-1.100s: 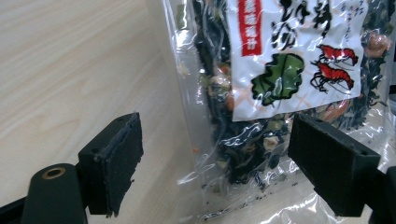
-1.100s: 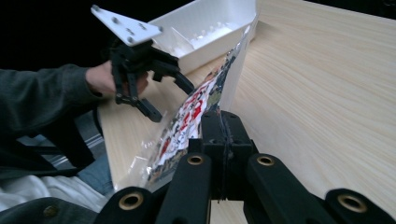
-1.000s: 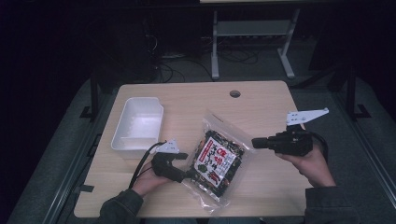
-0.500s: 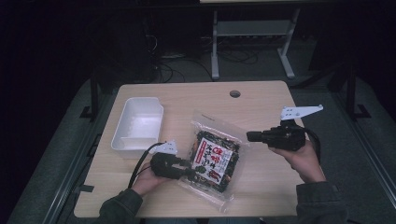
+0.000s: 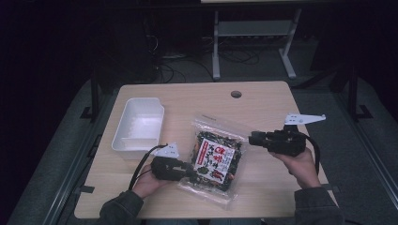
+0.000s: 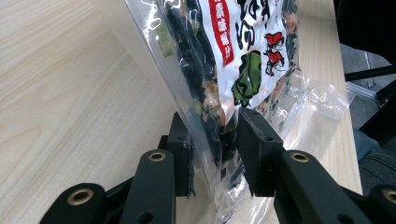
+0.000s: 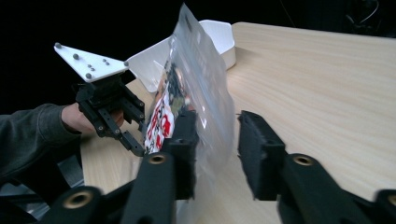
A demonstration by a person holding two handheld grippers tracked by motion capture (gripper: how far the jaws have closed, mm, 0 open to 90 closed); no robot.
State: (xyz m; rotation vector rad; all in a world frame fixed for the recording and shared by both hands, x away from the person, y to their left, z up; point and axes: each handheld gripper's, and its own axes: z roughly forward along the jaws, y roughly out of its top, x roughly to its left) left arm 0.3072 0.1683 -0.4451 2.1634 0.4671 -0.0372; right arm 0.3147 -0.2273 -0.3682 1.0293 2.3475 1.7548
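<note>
On pale wood table point(image 5: 263, 101), dark room: left gripper point(image 5: 190, 171) clamps snack bag point(image 5: 217, 157); right gripper point(image 5: 252, 138) apart.

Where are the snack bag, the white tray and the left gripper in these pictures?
snack bag point(image 5: 216, 160): high view, on its printed label.
white tray point(image 5: 123, 140): high view, on its near rim.
left gripper point(image 6: 212, 149): left gripper view, midway between its fingertips, which are on either side of the bag's edge.

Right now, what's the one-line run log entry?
left gripper: jaws around snack bag edge | right gripper: open at bag's far side | white tray: empty
</note>
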